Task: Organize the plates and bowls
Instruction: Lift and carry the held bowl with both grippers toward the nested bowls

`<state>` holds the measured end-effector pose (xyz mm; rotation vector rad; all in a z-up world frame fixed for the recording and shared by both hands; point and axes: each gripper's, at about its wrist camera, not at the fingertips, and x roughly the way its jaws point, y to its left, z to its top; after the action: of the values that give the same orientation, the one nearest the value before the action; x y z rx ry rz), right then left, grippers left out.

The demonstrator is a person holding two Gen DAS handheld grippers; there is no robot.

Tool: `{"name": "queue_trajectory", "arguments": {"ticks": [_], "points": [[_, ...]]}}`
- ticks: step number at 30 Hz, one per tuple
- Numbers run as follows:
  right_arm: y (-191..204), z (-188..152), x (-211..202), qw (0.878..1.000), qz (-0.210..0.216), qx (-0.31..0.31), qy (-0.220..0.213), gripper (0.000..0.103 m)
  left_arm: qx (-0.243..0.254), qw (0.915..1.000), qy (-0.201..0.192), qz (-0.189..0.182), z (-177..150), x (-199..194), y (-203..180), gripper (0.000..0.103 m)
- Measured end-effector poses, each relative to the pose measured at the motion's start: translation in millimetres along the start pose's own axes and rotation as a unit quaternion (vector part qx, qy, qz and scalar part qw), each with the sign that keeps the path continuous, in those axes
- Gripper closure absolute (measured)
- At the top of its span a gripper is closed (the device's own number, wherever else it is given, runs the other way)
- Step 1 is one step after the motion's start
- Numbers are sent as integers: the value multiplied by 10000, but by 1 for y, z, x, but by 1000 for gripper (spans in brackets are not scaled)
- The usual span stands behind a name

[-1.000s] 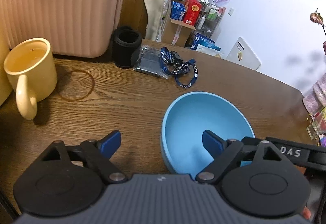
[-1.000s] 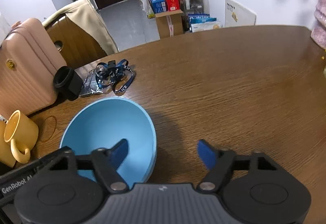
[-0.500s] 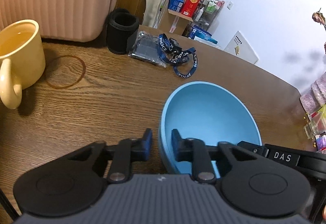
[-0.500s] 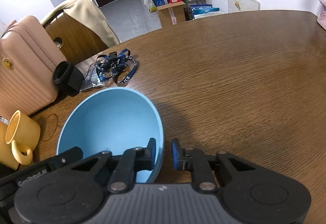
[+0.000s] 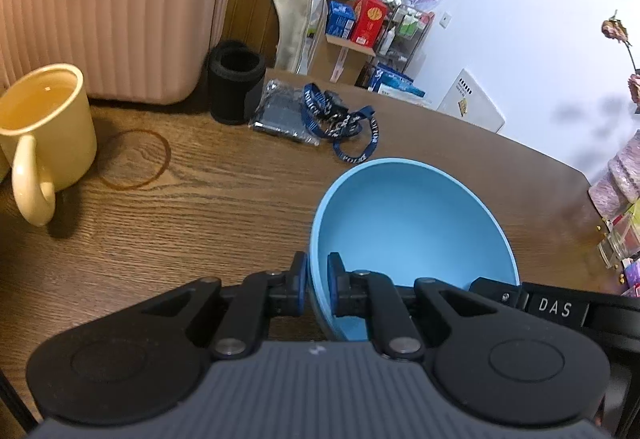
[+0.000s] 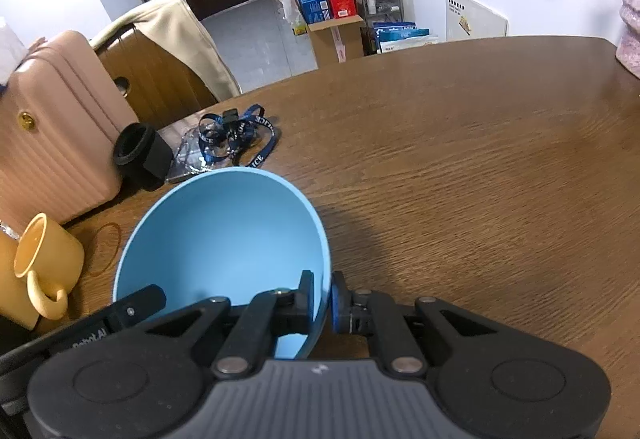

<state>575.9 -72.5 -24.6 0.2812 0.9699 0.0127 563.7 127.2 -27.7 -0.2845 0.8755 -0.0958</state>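
Light blue bowl (image 5: 412,235) on the brown wooden table (image 6: 460,167), left gripper (image 5: 317,285) clamped on its near-left rim, right gripper (image 6: 322,297) clamped on its near-right rim, yellow mug (image 5: 44,131) to the left, black cylinder (image 5: 236,79) and blue lanyard (image 5: 340,123) behind, pink suitcase (image 5: 116,7) beyond.

We see a matt, smooth blue bowl (image 5: 412,235) that looks like plastic, resting on a dark wooden table (image 6: 460,167) with visible grain and a soft sheen. At ten o'clock from the bowl stands a glossy yellow mug (image 5: 44,131) that looks ceramic, behind it a ribbed pink suitcase (image 5: 116,7) of hard, satin-finished shell with a gold metal badge. Towards twelve o'clock lie a woven cloth lanyard (image 5: 344,123), a crinkled clear plastic bag (image 5: 276,111) and a matt black cup (image 5: 236,83).
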Motion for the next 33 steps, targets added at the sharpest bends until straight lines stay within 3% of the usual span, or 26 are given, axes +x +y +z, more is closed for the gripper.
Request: {"name": "queue_trajectory", "arguments": {"ticks": [33], "points": [[-6,-57,-152,9979,228,-338,-512,96,115,9983,-570,20,-57,-147,-32,91]]}}
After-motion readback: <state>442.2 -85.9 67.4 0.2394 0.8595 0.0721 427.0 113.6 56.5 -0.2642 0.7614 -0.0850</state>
